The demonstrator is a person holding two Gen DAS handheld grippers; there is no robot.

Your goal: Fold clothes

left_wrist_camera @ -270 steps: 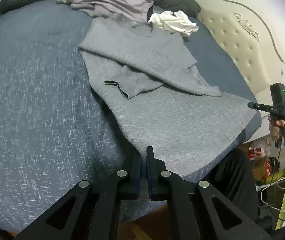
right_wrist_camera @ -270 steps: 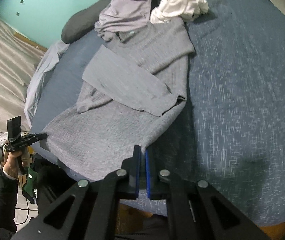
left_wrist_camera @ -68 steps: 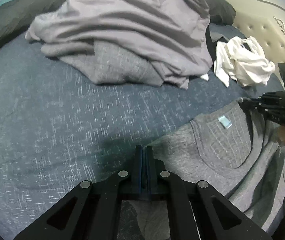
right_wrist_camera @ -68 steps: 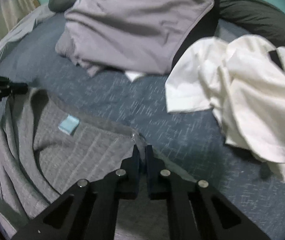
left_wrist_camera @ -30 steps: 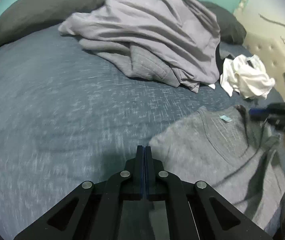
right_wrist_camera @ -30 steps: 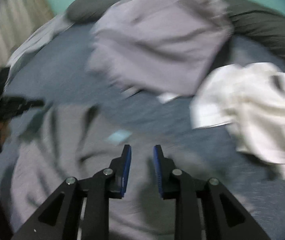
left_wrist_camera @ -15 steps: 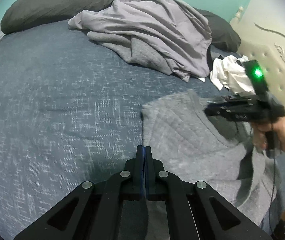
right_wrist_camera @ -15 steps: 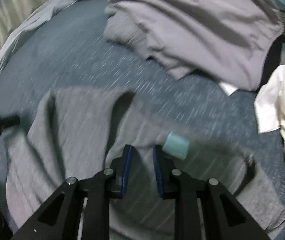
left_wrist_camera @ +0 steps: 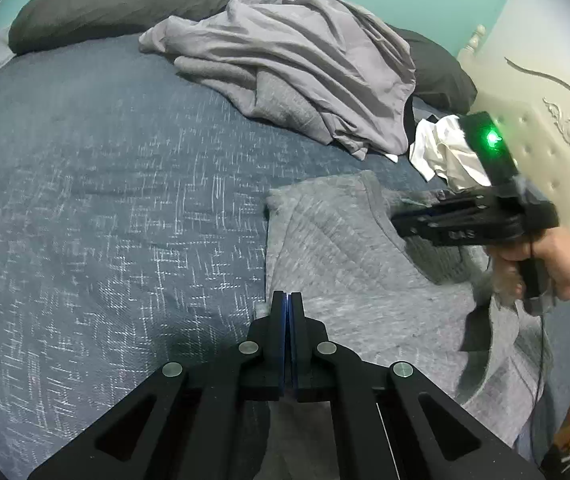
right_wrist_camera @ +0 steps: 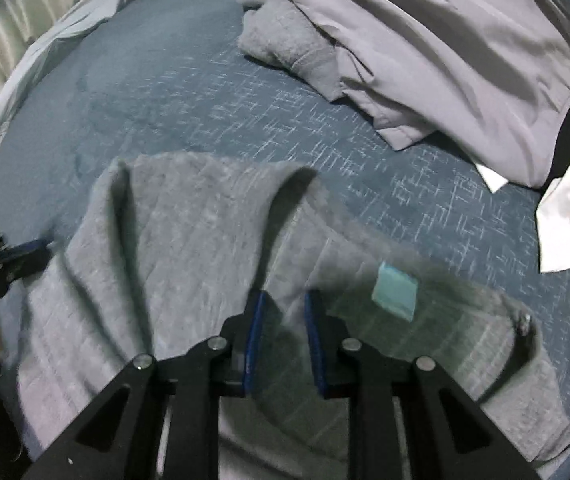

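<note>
Sweater (left_wrist_camera: 345,264) lies half folded on the bed (left_wrist_camera: 105,200) under us; our left gripper (left_wrist_camera: 287,308) is pressed together at its near edge, our right gripper (right_wrist_camera: 283,312) spread over the collar, pinching nothing. Next, we judge, we flatten this fold, clear of the clothes pile (left_wrist_camera: 305,60) beyond.

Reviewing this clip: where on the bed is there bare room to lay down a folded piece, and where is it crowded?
The widest bare stretch of the blue bedspread lies left of the grey sweater, below the dark pillow. A narrower strip runs between the sweater and the lilac-grey clothes pile. It is crowded by the headboard, where the pile and the white garment sit close together.
</note>
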